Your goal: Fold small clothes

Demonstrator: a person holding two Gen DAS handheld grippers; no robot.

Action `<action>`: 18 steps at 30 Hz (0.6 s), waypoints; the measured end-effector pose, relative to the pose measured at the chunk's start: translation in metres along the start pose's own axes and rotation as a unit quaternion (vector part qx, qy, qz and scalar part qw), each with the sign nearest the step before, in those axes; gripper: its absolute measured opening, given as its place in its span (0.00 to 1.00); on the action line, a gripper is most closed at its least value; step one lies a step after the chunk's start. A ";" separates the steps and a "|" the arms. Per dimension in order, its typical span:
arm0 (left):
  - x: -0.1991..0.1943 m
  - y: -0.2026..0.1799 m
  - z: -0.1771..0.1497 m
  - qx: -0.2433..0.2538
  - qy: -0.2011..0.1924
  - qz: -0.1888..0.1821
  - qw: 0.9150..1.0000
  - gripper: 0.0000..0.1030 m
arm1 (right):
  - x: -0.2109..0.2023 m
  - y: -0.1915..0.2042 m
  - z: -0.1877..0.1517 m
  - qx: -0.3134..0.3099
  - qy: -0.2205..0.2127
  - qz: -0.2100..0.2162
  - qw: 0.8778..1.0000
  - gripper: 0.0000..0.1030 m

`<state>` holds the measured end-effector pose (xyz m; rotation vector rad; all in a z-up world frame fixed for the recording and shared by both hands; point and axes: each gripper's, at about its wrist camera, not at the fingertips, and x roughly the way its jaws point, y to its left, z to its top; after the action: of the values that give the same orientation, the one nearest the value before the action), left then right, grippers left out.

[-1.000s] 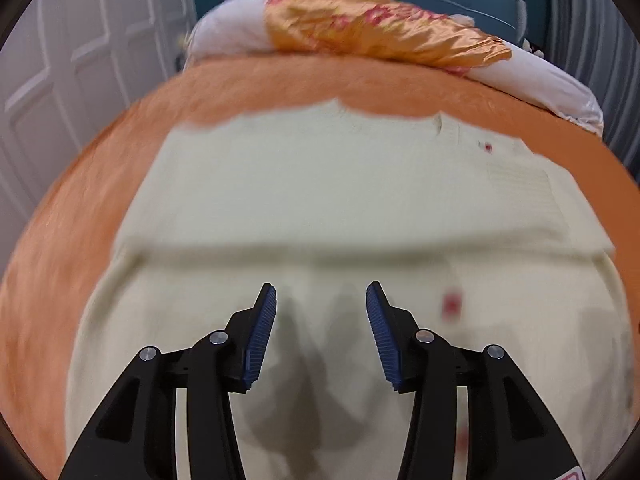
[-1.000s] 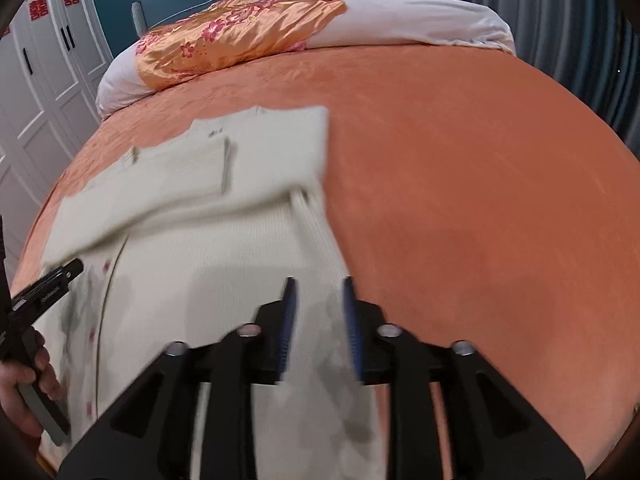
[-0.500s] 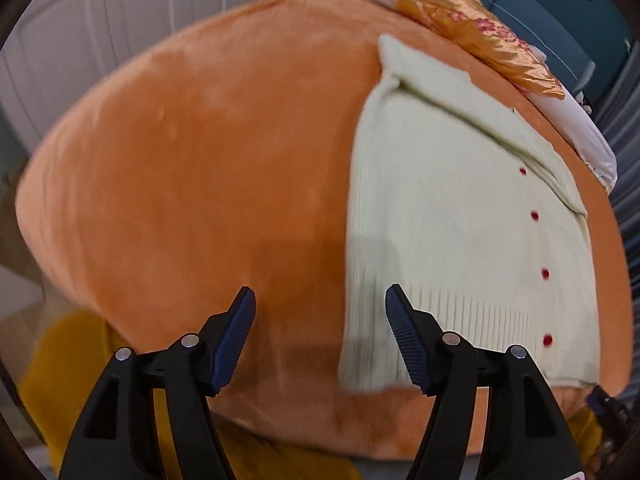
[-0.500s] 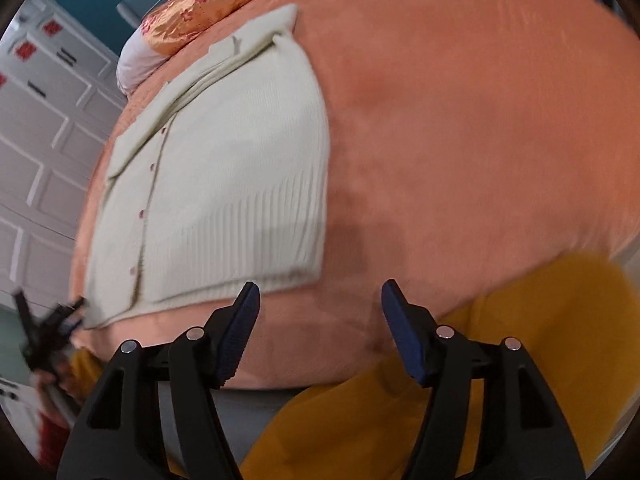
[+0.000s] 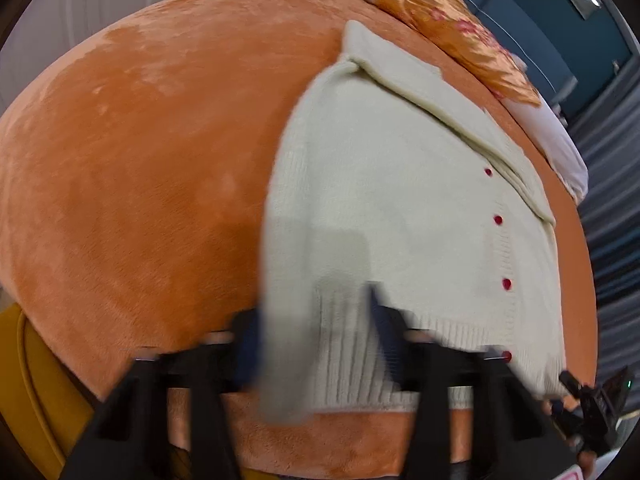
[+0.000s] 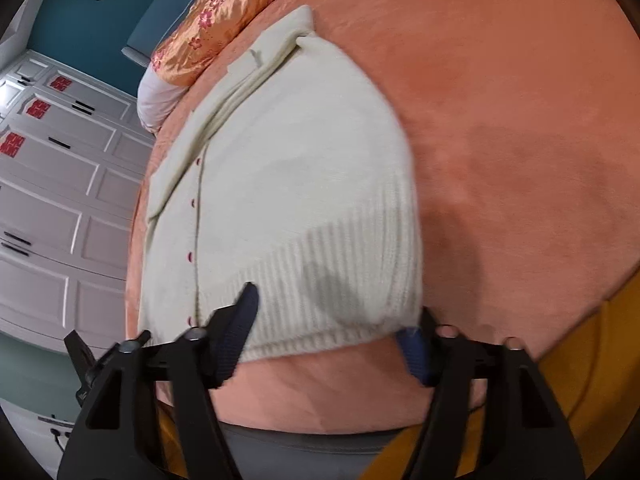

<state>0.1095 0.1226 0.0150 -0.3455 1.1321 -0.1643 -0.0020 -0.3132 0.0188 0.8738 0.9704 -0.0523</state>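
Orange plush bedspread (image 5: 152, 168) underneath, garment at its near edge.

Left gripper (image 5: 316, 340): blurred, jaws have just been closing onto the ribbed hem corner of the cream cardigan (image 5: 400, 200); the cloth sits between the fingers and looks pinched, though the blur keeps me from being sure of full contact. Right gripper (image 6: 332, 332): jaws apart and just narrowed, straddling the opposite hem corner in its own view; the cloth lies between the fingers, pads not yet pressing on it.

Judgement on the step: both hem corners are being taken so the bottom can fold up toward the collar. To do it well, the right side should bite the rib band at matching depth to the left, catching both knit layers, then both lift evenly so the red buttons (image 5: 498, 220) stay in a straight line. Knit stretches; a lopsided pull would skew the fold.

Cardigan lies flat, buttoned, sleeves folded across the top, hem almost at the mattress edge.

Further out: satin floral pillow (image 6: 216, 20) and white pillow (image 5: 556, 136) at the headboard, teal wall (image 6: 80, 32), white panelled wardrobe (image 6: 60, 200). Yellow fabric (image 6: 592, 360) below the bed edge.
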 end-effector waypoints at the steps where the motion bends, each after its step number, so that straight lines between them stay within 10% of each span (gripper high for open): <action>1: 0.001 -0.001 0.001 0.005 0.004 0.002 1.000 0.08 | 0.001 0.002 0.002 -0.002 0.002 -0.005 1.000 0.44; 5: -0.009 -0.003 0.007 0.003 -0.003 -0.009 1.000 0.07 | -0.004 0.009 0.007 -0.014 -0.010 -0.011 1.000 0.07; 12: -0.047 -0.001 0.001 0.016 -0.025 -0.039 0.999 0.06 | -0.042 0.025 -0.006 -0.082 -0.050 -0.038 0.995 0.05; 18: -0.058 0.010 -0.041 0.048 0.024 -0.015 0.998 0.06 | -0.060 0.008 -0.045 -0.115 0.010 -0.077 0.990 0.04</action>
<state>0.0479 0.1418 0.0459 -0.2736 1.1635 -0.2536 -0.0661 -0.2977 0.0562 0.5871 1.0393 -0.0623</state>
